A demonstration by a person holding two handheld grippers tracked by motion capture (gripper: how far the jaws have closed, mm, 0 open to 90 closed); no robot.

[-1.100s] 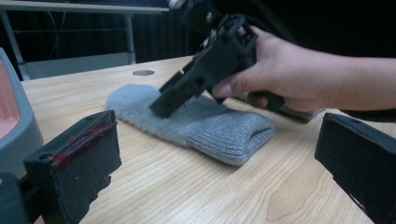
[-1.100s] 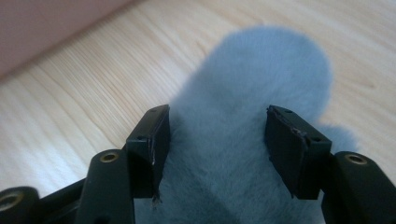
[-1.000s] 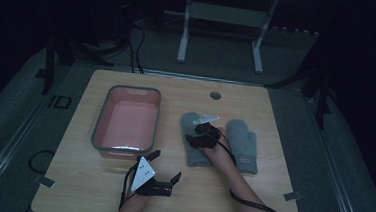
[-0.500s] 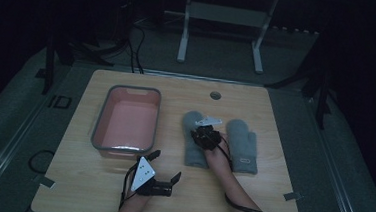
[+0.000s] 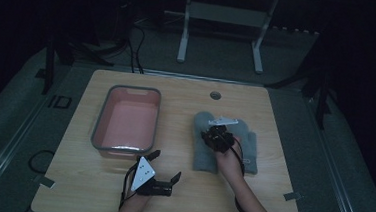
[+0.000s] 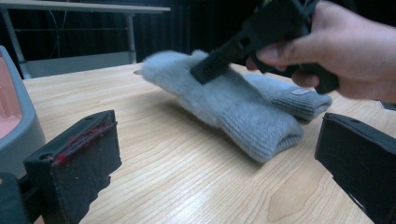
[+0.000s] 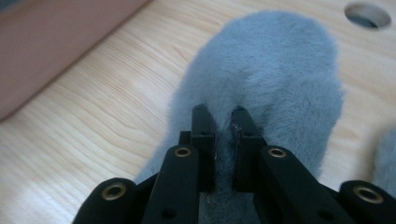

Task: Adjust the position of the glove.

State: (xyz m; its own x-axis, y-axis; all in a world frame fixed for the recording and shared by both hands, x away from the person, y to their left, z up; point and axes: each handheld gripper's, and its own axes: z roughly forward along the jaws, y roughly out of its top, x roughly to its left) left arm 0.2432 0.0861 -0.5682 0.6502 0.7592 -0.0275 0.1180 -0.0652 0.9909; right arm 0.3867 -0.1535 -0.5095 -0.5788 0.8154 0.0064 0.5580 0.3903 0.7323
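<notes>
Two grey fuzzy mittens lie side by side on the wooden table, the left mitten (image 5: 203, 146) (image 6: 243, 112) (image 7: 275, 60) beside the right mitten (image 5: 249, 150) (image 6: 299, 98). My right gripper (image 5: 217, 137) (image 7: 223, 116) points down onto the left mitten, and its jaws are shut on a pinch of that mitten's fur near the middle. A hand holds this gripper (image 6: 243, 42) over the mittens. My left gripper (image 5: 166, 165) (image 6: 217, 140) rests near the table's front edge, open, with nothing between its jaws.
A pink bin with a grey rim (image 5: 102, 130) (image 6: 18, 126) (image 7: 56, 37) stands on the left half of the table. A round cable hole (image 5: 215, 95) (image 7: 367, 15) lies behind the mittens. A metal stand (image 5: 222, 18) is on the floor beyond the table.
My right gripper has closed on the left mitten's fur and has shifted slightly to the right and up. The left gripper has stayed where it was.
</notes>
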